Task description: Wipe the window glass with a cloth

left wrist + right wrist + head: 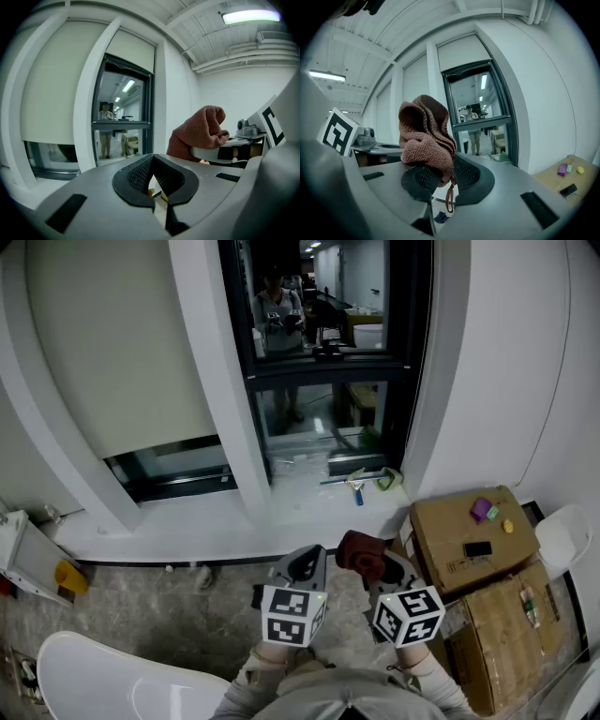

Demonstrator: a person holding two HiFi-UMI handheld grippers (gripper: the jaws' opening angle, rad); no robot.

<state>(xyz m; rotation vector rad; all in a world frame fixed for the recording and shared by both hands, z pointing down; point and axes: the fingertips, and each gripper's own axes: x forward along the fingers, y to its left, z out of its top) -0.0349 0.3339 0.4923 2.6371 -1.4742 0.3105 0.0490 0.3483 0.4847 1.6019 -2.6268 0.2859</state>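
Note:
The window glass (323, 296) sits in a dark frame straight ahead, above a white sill (281, 507); it also shows in the left gripper view (123, 101) and the right gripper view (480, 108). A reddish-brown cloth (362, 554) (425, 140) is bunched between the jaws of my right gripper (380, 566) (444, 177), which is shut on it. The cloth (200, 132) stands up at the right of the left gripper view. Beside it, my left gripper (305, 563) (153, 174) has its pads together with nothing held. Both grippers are held low, short of the sill.
A squeegee-like tool (361, 482) lies on the sill by the glass. Cardboard boxes (473, 535) with small items stand at the right. A white chair (94, 681) is at the lower left. A pale blind (112, 343) covers the left window.

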